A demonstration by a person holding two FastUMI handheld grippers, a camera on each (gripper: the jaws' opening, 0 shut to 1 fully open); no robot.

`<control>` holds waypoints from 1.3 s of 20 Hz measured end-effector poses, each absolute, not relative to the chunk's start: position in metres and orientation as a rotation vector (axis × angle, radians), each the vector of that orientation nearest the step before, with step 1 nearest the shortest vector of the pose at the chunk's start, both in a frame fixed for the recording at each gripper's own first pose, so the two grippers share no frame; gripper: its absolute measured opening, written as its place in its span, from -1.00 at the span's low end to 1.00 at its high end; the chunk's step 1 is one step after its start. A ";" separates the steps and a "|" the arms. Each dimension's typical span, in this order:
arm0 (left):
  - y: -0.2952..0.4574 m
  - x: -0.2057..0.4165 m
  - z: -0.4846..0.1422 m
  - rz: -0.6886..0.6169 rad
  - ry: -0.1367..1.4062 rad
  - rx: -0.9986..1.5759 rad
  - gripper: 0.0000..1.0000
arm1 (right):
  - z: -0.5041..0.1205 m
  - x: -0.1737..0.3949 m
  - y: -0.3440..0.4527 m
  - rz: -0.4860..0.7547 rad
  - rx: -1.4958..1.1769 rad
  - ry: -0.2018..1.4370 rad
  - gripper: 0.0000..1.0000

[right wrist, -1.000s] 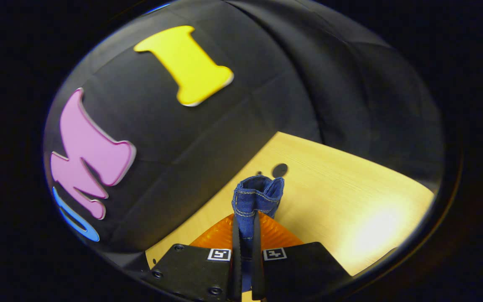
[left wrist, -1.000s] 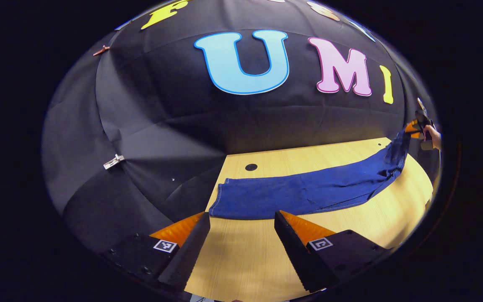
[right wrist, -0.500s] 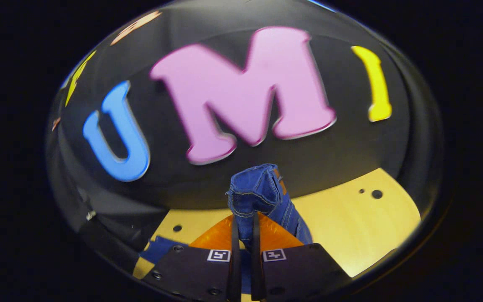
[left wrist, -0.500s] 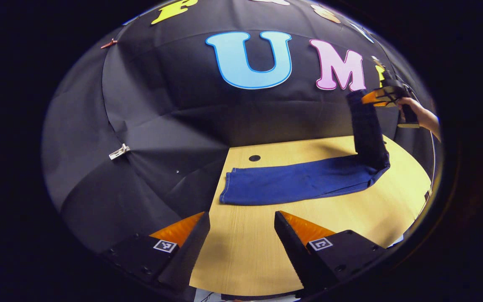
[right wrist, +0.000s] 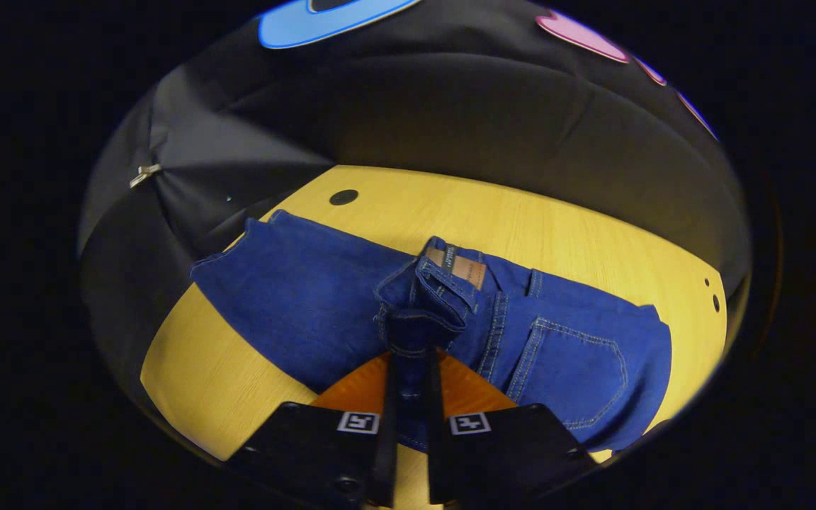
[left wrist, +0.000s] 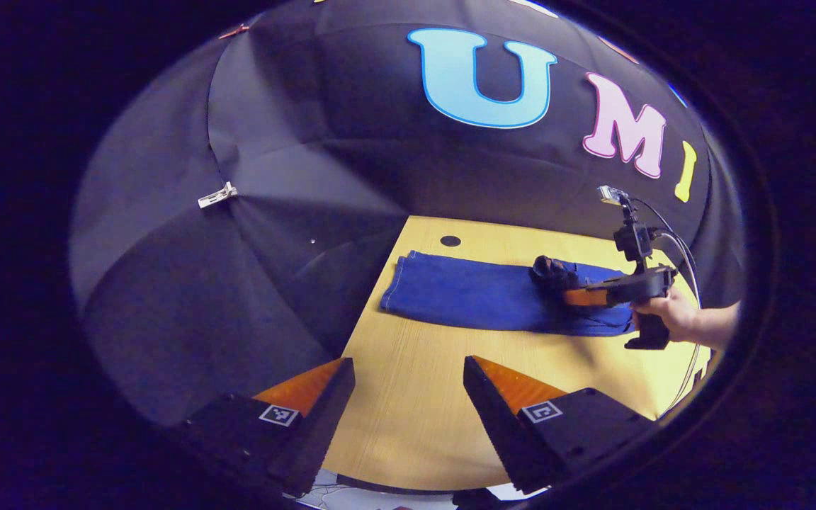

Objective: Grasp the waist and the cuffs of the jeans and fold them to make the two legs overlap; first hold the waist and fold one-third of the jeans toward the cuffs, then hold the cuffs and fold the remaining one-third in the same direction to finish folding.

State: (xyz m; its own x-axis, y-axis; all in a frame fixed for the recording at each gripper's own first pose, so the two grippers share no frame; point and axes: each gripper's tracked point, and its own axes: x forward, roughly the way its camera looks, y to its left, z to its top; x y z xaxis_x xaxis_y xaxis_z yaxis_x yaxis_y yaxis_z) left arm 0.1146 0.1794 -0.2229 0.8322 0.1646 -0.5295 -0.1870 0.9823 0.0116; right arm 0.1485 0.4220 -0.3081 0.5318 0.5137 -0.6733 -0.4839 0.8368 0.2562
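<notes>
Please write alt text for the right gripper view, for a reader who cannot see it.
The right gripper is shut on the waist of blue jeans, folded over the legs on a wooden table. A back pocket faces up.

Deep blue jeans point(right wrist: 295, 297) — pale stitching, tan waist patch point(right wrist: 466, 268) — on a yellow wood-grain table point(right wrist: 564, 234).

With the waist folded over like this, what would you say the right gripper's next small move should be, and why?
Probably lower a touch and open. The right gripper is shut on the waist, which already sits over the jeans laid flat on the table. The left gripper hangs open near the cuffs.
</notes>
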 end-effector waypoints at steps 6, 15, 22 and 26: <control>0.197 0.221 -0.236 0.148 0.616 -0.106 0.96 | -0.189 0.120 0.380 0.725 0.259 0.651 0.45; 0.236 0.369 -0.303 0.164 0.942 -0.251 0.94 | -0.163 0.079 0.185 0.525 0.342 0.635 0.43; 0.254 0.383 -0.352 0.184 1.107 -0.051 0.95 | -0.187 0.075 0.160 0.496 0.329 0.724 0.43; 0.250 0.387 -0.356 0.170 1.121 -0.032 0.93 | -0.185 0.086 0.177 0.522 0.358 0.736 0.43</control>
State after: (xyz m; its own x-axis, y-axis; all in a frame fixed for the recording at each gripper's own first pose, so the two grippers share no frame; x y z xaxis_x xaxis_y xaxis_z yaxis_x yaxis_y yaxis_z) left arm 0.3866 0.2495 -0.3564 0.4229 0.1196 -0.8983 -0.1515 0.9866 0.0600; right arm 0.0862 0.1768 -0.1852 0.6238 0.5653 -0.5397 -0.3218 0.8150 0.4818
